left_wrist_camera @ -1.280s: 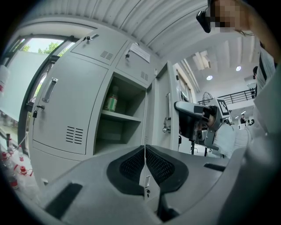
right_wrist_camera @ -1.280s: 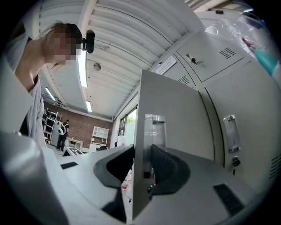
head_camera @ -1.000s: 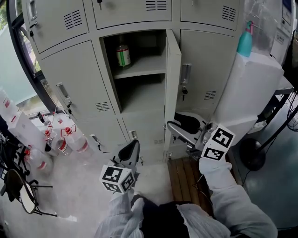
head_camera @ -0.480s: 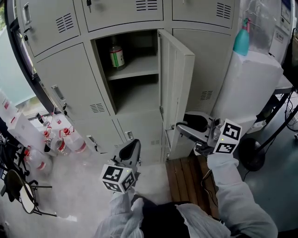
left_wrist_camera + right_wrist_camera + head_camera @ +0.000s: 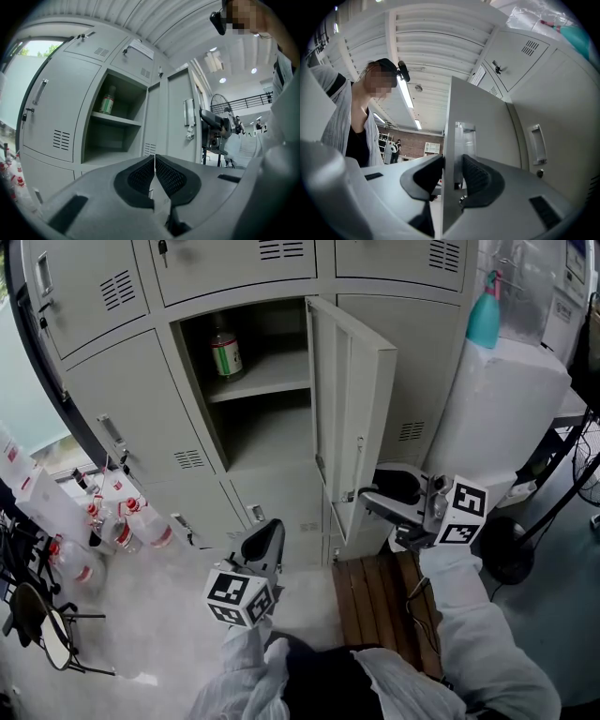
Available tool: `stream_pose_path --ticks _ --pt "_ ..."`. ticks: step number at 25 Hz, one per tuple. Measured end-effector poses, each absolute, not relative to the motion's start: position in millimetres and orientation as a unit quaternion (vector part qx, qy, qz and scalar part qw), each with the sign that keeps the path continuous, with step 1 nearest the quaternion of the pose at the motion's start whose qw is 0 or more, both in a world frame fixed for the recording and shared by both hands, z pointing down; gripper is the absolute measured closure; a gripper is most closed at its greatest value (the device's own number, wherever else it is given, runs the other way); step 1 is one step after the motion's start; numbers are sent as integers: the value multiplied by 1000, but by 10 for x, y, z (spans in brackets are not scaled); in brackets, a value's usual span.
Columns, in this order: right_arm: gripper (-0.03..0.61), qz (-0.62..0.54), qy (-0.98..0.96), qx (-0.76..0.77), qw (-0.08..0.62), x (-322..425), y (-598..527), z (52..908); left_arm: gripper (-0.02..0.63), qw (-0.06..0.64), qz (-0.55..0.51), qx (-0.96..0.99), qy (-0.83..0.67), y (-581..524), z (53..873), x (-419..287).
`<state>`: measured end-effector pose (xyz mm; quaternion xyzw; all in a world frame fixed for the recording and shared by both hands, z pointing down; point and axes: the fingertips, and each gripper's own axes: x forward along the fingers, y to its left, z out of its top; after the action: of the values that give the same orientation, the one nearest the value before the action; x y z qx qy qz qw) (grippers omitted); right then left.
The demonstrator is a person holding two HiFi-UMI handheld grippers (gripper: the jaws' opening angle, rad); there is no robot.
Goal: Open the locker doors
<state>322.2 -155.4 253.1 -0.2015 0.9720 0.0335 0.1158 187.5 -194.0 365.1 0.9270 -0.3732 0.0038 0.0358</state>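
The lockers [image 5: 112,399] were grey sheet metal in three columns, each door flat with a small block of vent slits and a metal handle. One door stood open [image 5: 356,409], in the middle column. It hung from its right edge and swung out toward the camera, showing its ribbed inner face. Every other door in view was shut.

The right gripper [image 5: 354,495] pinched the free edge of the open door near its lower end, one black ribbed pad on each face of the sheet. The left gripper [image 5: 270,532] hung low before the bottom row, its two pads pressed together with nothing between them.

The open compartment held one shelf [image 5: 267,381]. One bottle [image 5: 223,351] with a green label stood upright on the shelf, toward its back left corner. The space under the shelf was bare.

One teal spray bottle [image 5: 484,315] stood on a white wrapped block beside the lockers' right edge. At least three clear bottles [image 5: 141,521] with red caps sat on the floor by the lockers' left end. One slatted wooden platform [image 5: 375,601] lay on the floor under the right gripper.
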Motion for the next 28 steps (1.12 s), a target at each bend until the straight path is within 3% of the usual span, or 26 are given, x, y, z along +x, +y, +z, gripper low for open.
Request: stream_pose_path --ticks 12,28 --pt "453 41 965 -221 135 3309 -1540 2542 600 37 17 929 -367 -1915 3681 1950" --pt "431 116 881 -445 109 3509 -1251 2649 600 56 17 942 -329 -1734 3818 1964"
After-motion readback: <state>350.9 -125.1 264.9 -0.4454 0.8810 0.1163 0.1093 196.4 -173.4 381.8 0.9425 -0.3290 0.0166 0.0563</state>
